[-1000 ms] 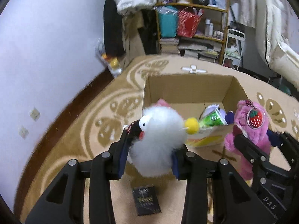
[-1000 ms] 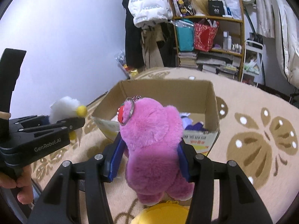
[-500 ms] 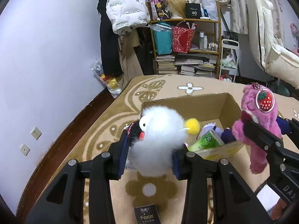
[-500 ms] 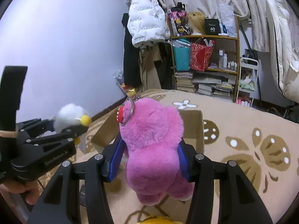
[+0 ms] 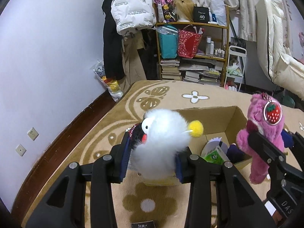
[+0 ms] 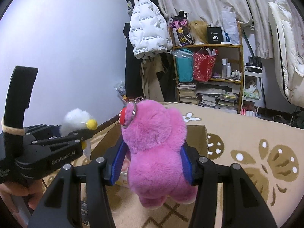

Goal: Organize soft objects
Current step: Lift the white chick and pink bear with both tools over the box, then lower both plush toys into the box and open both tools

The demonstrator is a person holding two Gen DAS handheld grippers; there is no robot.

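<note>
My left gripper point(image 5: 152, 161) is shut on a white fluffy bird toy point(image 5: 161, 138) with a yellow pompom, held above the near edge of an open cardboard box point(image 5: 233, 119) on the carpet. My right gripper point(image 6: 152, 161) is shut on a pink plush bear point(image 6: 155, 146) with a strawberry keyring, held in the air near the box point(image 6: 197, 140). The bear point(image 5: 264, 133) also shows at the right of the left wrist view, and the bird point(image 6: 77, 119) at the left of the right wrist view. The box holds a green packet point(image 5: 214, 154) and a dark blue soft item point(image 5: 234, 152).
A beige patterned carpet point(image 5: 161, 98) covers the floor. A purple wall point(image 5: 47, 57) with sockets runs along the left. A wooden shelf point(image 5: 193, 53) with bags, books and bottles stands at the back, beside hanging coats point(image 5: 131, 9). A small black card point(image 5: 142, 224) lies on the carpet below my left gripper.
Both grippers have risen and tilted up with their toys still held. The box now sits lower in both views and more of the room shows.
</note>
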